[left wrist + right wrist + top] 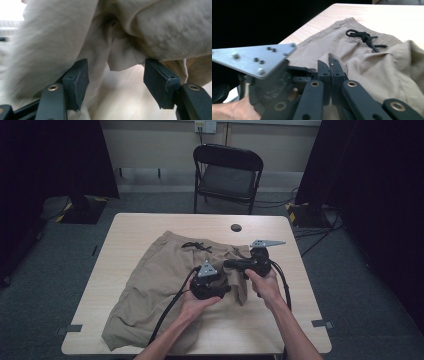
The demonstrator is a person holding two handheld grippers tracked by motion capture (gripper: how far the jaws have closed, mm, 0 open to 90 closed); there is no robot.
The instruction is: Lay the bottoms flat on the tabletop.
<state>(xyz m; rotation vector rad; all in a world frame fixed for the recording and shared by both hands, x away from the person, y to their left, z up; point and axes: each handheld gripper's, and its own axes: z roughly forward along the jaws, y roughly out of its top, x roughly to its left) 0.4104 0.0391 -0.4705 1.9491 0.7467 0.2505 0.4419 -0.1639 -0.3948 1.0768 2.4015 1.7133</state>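
My left gripper (116, 82) stands spread, a raised fold of the tan shorts (150, 280) just ahead, between the pads but unpinched. My right gripper (330, 72) is pressed together (seemingly on nothing), beside that fold on the table (300, 310).

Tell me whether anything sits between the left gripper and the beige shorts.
Nothing visible does. In the left gripper view the left gripper stands open right at the shorts, a fold of the cloth hanging between its jaws, bare table under it. The right gripper, shut, is beside it and not in between.
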